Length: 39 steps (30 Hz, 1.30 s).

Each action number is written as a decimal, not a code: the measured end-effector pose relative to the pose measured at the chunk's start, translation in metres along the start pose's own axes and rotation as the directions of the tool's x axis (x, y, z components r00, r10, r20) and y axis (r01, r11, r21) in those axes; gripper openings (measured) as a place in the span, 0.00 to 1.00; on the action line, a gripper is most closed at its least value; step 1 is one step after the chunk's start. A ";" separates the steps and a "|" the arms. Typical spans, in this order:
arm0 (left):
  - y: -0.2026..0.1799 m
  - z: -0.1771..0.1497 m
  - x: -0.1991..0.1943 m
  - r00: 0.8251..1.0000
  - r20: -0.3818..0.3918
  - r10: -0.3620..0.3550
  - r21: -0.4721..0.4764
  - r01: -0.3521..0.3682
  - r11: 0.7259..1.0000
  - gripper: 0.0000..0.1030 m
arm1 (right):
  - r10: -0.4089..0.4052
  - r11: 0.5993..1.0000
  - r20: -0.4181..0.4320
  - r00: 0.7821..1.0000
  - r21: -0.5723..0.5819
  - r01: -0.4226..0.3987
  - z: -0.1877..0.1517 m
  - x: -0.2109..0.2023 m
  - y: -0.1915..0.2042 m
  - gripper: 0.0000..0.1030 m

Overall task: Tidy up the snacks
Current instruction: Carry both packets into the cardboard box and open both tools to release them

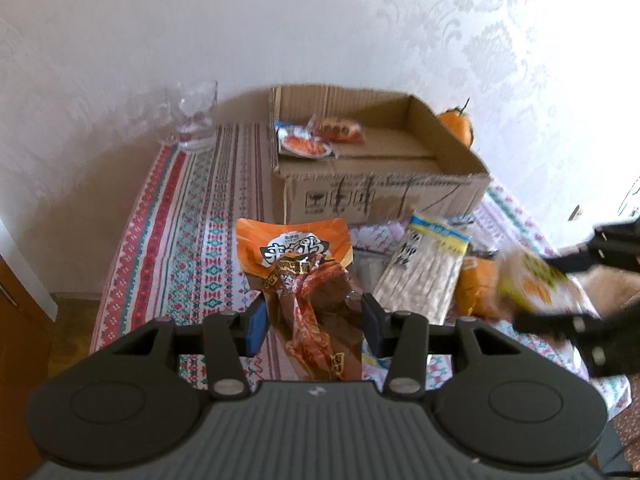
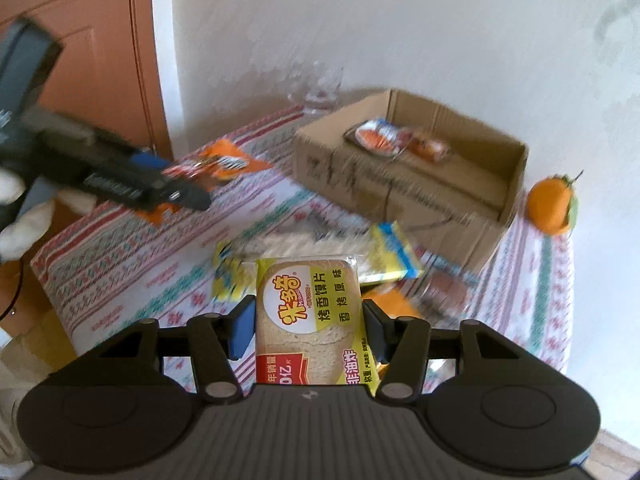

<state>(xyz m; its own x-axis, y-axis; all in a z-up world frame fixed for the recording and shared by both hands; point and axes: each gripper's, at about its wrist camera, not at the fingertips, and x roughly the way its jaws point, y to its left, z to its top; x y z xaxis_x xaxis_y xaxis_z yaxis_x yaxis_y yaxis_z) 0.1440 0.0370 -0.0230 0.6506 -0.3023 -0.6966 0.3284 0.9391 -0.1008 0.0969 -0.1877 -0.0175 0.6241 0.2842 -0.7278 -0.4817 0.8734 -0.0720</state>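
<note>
Both grippers gripping snack packets over table.
L gripper (image 1: 314,322) clamping orange packet (image 1: 296,256); R gripper (image 2: 309,326) clamping yellow toast packet (image 2: 314,316); cardboard box (image 2: 400,184) lying at 1 o'clock.

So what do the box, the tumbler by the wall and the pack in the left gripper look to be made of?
Box: brown corrugated cardboard, matte, with fluting along the cut rim and printed handling marks.
Tumbler: clear glass or possibly hard plastic; the wall shows through it.
Orange snack pack: glossy plastic film, judging by crinkles and glare, between the left gripper's fingers.
</note>
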 end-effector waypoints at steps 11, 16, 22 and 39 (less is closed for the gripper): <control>-0.009 0.009 -0.005 0.997 0.071 -0.021 -0.003 0.021 1.000 0.45 | -0.099 0.994 0.068 0.993 -0.041 0.102 0.075 0.026 -0.051 0.59; -0.008 0.009 -0.001 0.997 0.070 -0.020 -0.009 0.020 1.000 0.45 | -0.148 0.988 0.051 0.988 -0.031 0.150 0.102 0.059 -0.082 0.59; -0.009 0.015 0.006 0.998 0.068 -0.015 -0.010 0.016 1.000 0.45 | -0.173 0.984 0.022 0.985 0.037 0.172 0.113 0.097 -0.111 0.67; -0.021 0.058 0.033 0.995 0.070 -0.066 0.046 0.063 0.997 0.45 | -0.216 0.956 0.014 0.976 0.208 0.209 0.051 0.063 -0.081 1.00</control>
<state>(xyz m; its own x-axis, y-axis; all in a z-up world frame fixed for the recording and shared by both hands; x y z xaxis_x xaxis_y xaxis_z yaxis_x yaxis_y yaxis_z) 0.1983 -0.0027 -0.0031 0.6736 -0.3746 -0.6371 0.4003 0.9096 -0.1116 0.2066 -0.2205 -0.0233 0.7223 0.0943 -0.6851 -0.2020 0.9762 -0.0786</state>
